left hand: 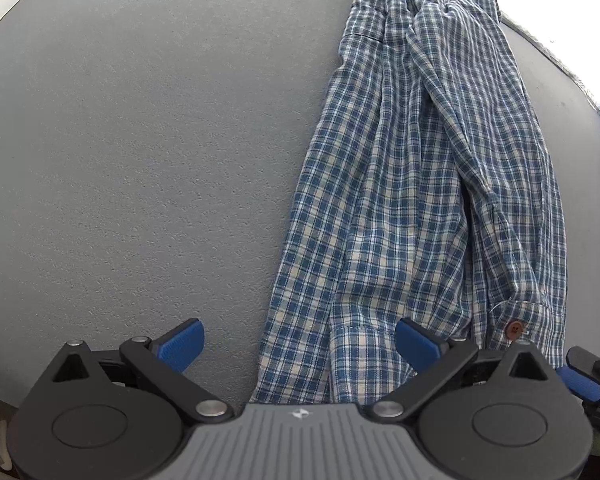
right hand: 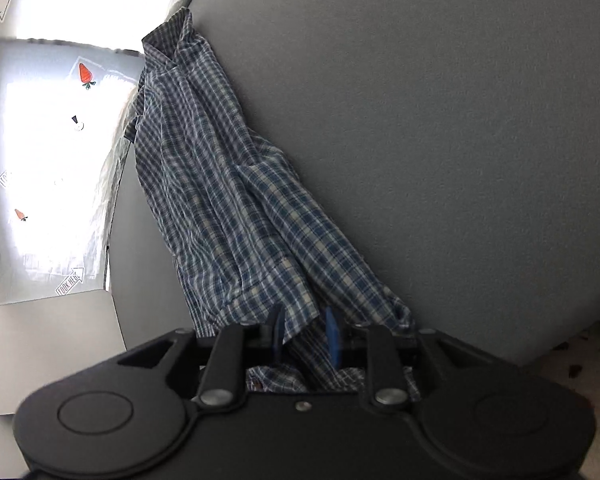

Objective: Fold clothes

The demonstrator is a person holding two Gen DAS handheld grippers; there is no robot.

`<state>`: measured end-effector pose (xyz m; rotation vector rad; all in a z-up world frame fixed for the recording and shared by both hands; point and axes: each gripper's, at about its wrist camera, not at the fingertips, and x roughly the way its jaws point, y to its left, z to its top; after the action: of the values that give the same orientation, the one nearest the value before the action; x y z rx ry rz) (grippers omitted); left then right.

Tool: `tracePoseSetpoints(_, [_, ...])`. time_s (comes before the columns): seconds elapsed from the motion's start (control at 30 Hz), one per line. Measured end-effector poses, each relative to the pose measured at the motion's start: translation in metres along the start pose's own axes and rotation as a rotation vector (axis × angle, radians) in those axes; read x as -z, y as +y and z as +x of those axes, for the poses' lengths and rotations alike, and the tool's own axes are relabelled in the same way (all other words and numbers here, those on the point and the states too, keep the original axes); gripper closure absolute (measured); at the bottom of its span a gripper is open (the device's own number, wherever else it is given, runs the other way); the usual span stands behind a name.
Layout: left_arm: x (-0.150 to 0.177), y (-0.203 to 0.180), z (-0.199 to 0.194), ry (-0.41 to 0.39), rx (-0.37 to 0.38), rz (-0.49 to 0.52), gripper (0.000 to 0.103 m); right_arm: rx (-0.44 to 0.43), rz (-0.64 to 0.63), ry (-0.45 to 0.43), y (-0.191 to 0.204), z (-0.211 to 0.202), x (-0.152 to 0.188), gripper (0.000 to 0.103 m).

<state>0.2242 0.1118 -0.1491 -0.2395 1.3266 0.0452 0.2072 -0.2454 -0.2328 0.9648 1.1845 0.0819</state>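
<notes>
1. Right wrist view: the only writing I can read is on a white sheet (right hand: 48, 152) lying past the desk's left edge. It has small arrow labels, one of which seems to say "LOOK HERE", though glare and blur leave me unsure of the first letter. Little orange carrot drawings (right hand: 85, 73) are printed on it too.
2. I find no brand name on either tool. The left one has just a small pale mark on its grey ribbed body.
3. My right hand-held gripper (right hand: 306, 336) has its blue fingers (right hand: 332, 334) partly apart, with a bunch of the checked shirt (right hand: 236, 208) hanging between them. The cloth drapes over the tool's front. The picture is blurred there, so I cannot tell whether the fingers still press on it.
4. My left hand-held gripper (left hand: 298, 344) stands wide apart over the grey desk (left hand: 120, 140). Its left finger is over bare desk, and its right finger is over the shirt's near end. Nothing is clamped between them.
5. The blue and white shirt (left hand: 420, 184) lies in a long crumpled strip along the desk's right side, running from the near edge to the far edge. Its collar is at the far end, and a cuff with a brown button (left hand: 514, 329) is at the near end.
6. In the left wrist view, a blue finger of the right tool shows at the lower right, just beside that cuff.
</notes>
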Motion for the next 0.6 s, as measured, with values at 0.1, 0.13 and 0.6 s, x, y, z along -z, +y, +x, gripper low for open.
tracePoseSetpoints(0.1, [0.006, 0.008, -0.002, -0.005, -0.003, 0.019, 0.003, 0.073, -0.154, -0.066, 0.007, -0.012, -0.002, 0.061])
tracePoseSetpoints(0.13, [0.007, 0.01, -0.003, -0.004, 0.006, 0.02, 0.003, 0.094, -0.188, -0.083, 0.005, -0.014, -0.006, 0.06])
tracePoseSetpoints(0.6, [0.0, -0.003, 0.017, -0.051, 0.197, -0.01, 0.01, -0.059, -0.235, -0.035, -0.004, 0.024, -0.026, 0.045])
